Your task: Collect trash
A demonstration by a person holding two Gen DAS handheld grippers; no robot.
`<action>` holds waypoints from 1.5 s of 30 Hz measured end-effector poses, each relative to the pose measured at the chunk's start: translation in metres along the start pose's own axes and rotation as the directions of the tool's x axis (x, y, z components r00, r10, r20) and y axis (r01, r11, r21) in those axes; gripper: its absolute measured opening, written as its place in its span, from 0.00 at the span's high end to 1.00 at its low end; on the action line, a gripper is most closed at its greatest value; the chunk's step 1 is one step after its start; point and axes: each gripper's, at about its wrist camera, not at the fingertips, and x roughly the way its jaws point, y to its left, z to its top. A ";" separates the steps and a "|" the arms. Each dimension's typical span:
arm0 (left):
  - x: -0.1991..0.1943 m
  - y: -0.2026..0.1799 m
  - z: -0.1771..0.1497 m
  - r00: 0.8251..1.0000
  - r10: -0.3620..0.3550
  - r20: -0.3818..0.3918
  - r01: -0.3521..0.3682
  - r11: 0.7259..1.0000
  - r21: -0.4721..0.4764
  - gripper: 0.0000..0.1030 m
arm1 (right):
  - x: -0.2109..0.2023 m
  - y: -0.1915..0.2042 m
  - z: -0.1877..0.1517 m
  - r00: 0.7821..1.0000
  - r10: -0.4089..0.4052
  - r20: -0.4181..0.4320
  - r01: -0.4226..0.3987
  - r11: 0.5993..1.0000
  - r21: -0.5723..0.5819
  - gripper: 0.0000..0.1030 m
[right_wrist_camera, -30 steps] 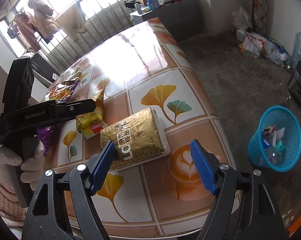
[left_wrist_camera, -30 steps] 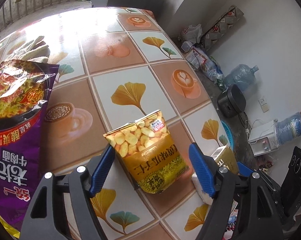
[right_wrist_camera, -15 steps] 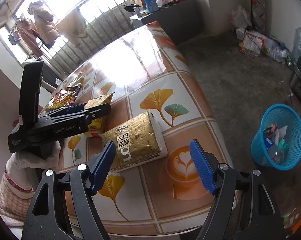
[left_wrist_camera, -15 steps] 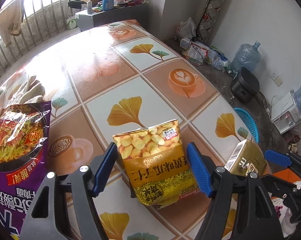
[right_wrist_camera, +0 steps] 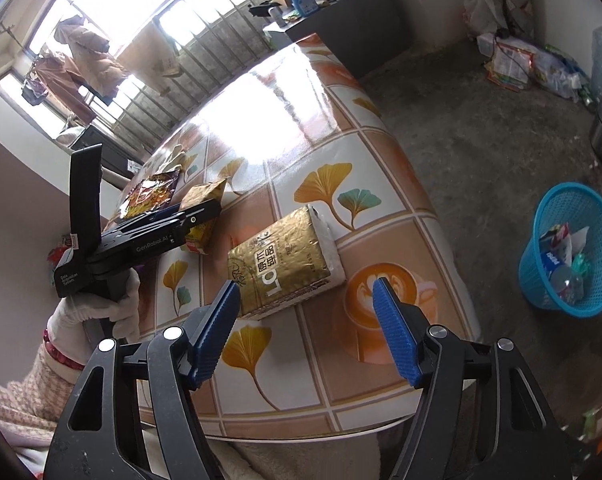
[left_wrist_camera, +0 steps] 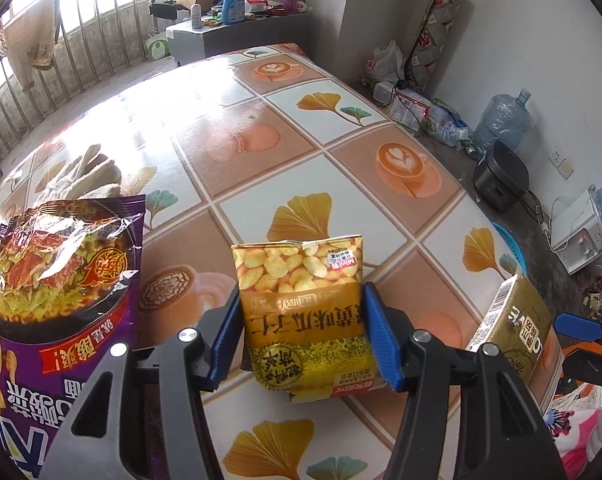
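Snack packet (left_wrist_camera: 305, 312), yellow with printed beans, clamped by its lower half between the blue pads of the left gripper (left_wrist_camera: 303, 340), both pads pressed against its side edges; the packet stands tilted up off the counter (left_wrist_camera: 237, 136), as the right wrist view also shows, with the packet (right_wrist_camera: 203, 212) at the left gripper's tip. Right gripper (right_wrist_camera: 305, 328): jaws spread wide, holding nothing, poised just above the near end of a gold tissue pack (right_wrist_camera: 285, 260). Gold tissue pack: lying flat on the counter near its right edge, white end facing away, beside a printed coffee-cup tile; seen in the left wrist view as a gold block (left_wrist_camera: 517, 328) at the right, barcode end visible. Purple noodle bag (left_wrist_camera: 57, 280): large, crinkled, lying flat at the left of the snack packet, close but apart from it. White gloves (left_wrist_camera: 85, 176): a loose pair on the counter just beyond the purple bag. Counter covering: tiled pattern of ginkgo leaves and coffee cups, glare on the far half. Blue mesh basket (right_wrist_camera: 573, 248): on the floor to the right of the counter, well apart from it, holding wrappers and a crushed bottle. Grey cabinet (left_wrist_camera: 237, 36): beyond the counter's far end, topped with bottles and clutter.
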 end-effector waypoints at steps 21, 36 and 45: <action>-0.008 0.017 -0.006 1.000 -0.030 0.010 0.030 0.998 -0.054 0.46 | 0.044 0.004 0.052 0.999 0.007 0.032 -0.006 1.000 -0.004 0.36; -0.010 0.029 -0.006 0.999 -0.051 0.010 0.052 0.996 -0.070 0.46 | 0.005 -0.009 -0.007 0.990 0.121 -0.067 -0.115 0.990 0.087 0.36; -0.012 0.034 -0.006 0.999 -0.047 0.007 0.048 0.996 -0.080 0.46 | 0.044 0.018 0.030 0.999 -0.022 -0.032 0.021 1.000 -0.021 0.36</action>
